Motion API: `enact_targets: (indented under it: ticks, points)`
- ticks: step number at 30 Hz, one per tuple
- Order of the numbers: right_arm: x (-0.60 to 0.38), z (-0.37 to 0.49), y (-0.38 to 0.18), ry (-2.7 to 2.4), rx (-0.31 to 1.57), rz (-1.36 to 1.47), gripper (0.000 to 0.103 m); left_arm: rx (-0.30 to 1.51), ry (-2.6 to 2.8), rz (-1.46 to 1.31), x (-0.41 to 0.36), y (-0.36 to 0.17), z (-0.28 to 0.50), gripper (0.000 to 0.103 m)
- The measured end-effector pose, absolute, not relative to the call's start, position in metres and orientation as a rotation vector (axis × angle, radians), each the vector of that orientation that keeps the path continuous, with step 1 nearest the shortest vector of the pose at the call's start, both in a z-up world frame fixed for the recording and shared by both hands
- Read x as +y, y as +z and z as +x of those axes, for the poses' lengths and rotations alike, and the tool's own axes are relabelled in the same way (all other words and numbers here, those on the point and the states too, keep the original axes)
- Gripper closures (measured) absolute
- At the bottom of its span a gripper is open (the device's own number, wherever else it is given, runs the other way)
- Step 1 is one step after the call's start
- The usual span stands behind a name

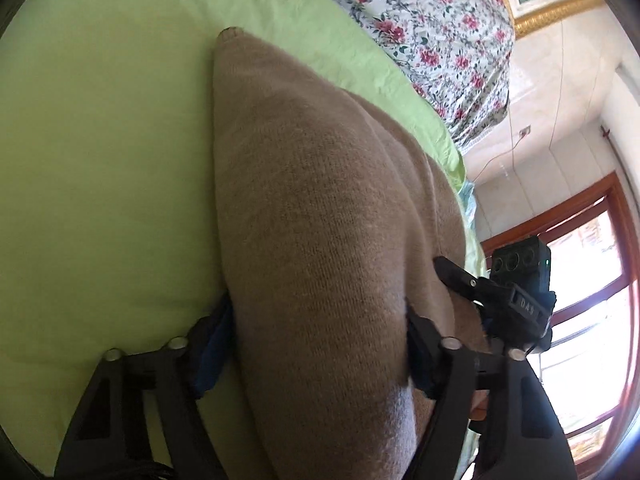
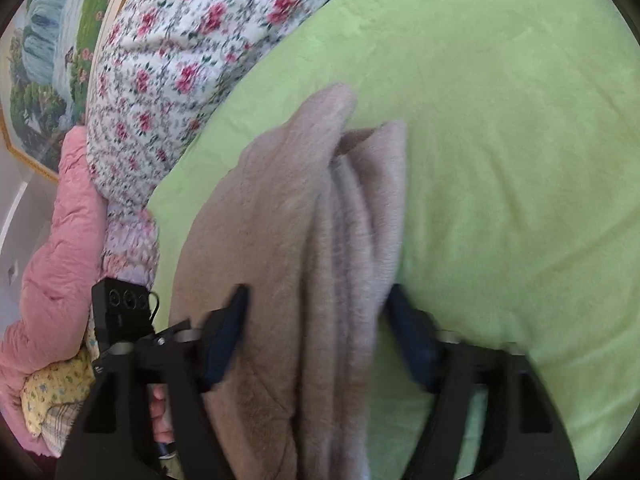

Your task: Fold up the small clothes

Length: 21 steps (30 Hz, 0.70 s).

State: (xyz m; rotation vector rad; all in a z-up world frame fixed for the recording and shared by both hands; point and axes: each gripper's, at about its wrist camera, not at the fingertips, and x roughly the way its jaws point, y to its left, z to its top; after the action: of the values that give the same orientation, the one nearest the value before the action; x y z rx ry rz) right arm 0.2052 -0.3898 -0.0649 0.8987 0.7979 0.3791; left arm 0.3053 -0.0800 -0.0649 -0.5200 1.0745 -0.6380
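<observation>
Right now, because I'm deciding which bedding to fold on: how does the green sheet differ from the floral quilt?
The green sheet is plain; the floral quilt carries pink roses on white. The green sheet lies spread flat under the brown knit garment; the floral quilt is heaped along its far edge. Both are soft, creased bed fabrics.

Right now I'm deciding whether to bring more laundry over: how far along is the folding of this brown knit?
Done: the brown knit garment already lies in stacked layers on the green sheet. In hand: the left hand-held gripper and the right hand-held gripper each straddle the bundle; whether their pads press it is unclear. Left: setting it flat and letting go. The pink jacket beside the floral quilt lies unfolded.
</observation>
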Motion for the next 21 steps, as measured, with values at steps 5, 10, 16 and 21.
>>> enact_targets:
  ticks: [5,10,16,21]
  points:
    - [-0.376,0.195,-0.050,0.385,0.749,0.871,0.069,1.020,-0.655,-0.505,-0.070,-0.050,0.289,0.051]
    - [-0.339,0.178,-0.022,0.450,0.697,0.819,0.072,0.933,-0.622,-0.467,-0.035,-0.019,0.250,0.053]
    - [-0.271,0.178,-0.013,0.601,0.682,0.810,0.072,0.893,-0.541,-0.456,0.037,0.001,0.206,0.053]
    - [-0.214,0.192,-0.020,0.690,0.725,0.822,0.072,0.896,-0.467,-0.449,0.085,-0.002,0.186,0.053]
